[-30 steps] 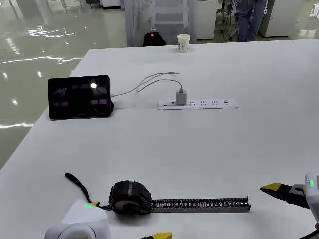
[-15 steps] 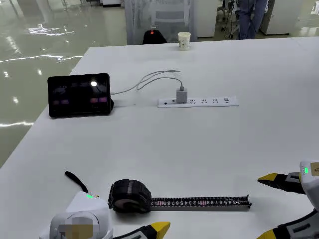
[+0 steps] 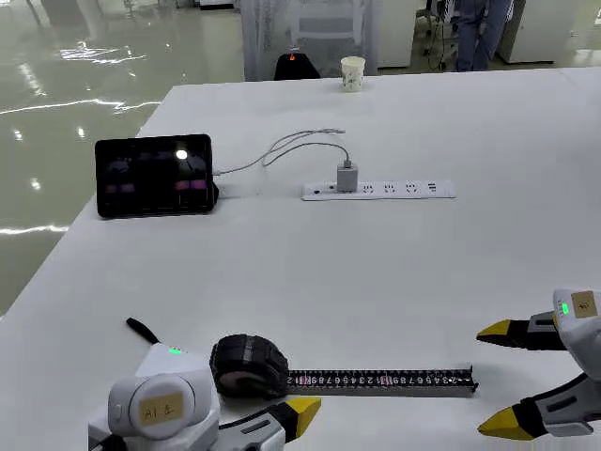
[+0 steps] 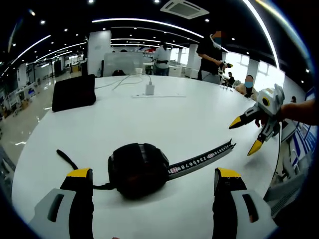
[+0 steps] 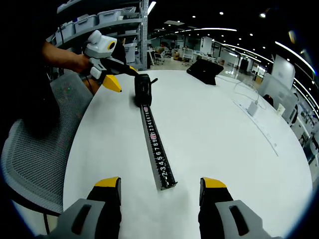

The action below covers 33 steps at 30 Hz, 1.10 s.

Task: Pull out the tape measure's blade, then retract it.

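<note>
Bright, even light from ceiling strips (image 4: 144,21) washes the white counter (image 3: 394,272); shadows on it are faint. Glare streaks the glossy floor (image 3: 66,85) left of the counter. Gripper views bend toward their edges.

Tape measure (image 3: 248,365): black case. Blade (image 3: 380,381): black, white numerals, occasional pink marks.
Left gripper (image 4: 152,174), right gripper (image 3: 496,378): grey-white bodies, yellow-tipped jaws.
Table (image 3: 376,272): plain white.
Tablet (image 3: 155,176): black.
Power strip (image 3: 378,191): white.
Paper cup (image 3: 353,73): pale.
</note>
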Motion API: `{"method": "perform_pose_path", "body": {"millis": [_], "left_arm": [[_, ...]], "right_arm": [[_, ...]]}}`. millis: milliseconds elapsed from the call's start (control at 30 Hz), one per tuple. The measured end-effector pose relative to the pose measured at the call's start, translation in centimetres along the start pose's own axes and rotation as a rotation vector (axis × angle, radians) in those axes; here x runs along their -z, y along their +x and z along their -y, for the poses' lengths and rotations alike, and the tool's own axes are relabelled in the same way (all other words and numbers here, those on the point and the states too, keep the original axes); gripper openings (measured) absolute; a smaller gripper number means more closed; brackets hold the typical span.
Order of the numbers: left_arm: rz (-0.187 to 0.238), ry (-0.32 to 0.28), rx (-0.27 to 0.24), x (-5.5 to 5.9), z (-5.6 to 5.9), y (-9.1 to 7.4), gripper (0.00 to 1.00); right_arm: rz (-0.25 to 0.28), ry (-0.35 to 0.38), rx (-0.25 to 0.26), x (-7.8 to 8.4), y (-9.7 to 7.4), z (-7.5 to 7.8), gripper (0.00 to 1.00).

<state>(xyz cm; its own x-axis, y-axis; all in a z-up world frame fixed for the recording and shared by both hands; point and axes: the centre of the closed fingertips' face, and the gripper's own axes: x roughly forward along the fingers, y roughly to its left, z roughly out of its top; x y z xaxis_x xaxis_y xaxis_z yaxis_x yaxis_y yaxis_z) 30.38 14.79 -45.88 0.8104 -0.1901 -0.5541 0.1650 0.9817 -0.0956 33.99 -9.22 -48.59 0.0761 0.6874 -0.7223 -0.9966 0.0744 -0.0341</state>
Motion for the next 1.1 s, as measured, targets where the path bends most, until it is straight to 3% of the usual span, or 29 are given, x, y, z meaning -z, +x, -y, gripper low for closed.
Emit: {"method": "perform_pose_path", "body": {"millis": [500,1100], "left_arm": [[-0.016,-0.048,-0.018,-0.1,-0.4,1.5,0.93],[-0.036,-0.105,-0.093,-0.2,-2.4,2.9,0.74]], "right_arm": [[-0.042,-0.075,-0.065,0.6,1.2,0.8,0.42],[-0.073,-0.097,-0.11,1.2,2.3,1.0,0.22]]}}
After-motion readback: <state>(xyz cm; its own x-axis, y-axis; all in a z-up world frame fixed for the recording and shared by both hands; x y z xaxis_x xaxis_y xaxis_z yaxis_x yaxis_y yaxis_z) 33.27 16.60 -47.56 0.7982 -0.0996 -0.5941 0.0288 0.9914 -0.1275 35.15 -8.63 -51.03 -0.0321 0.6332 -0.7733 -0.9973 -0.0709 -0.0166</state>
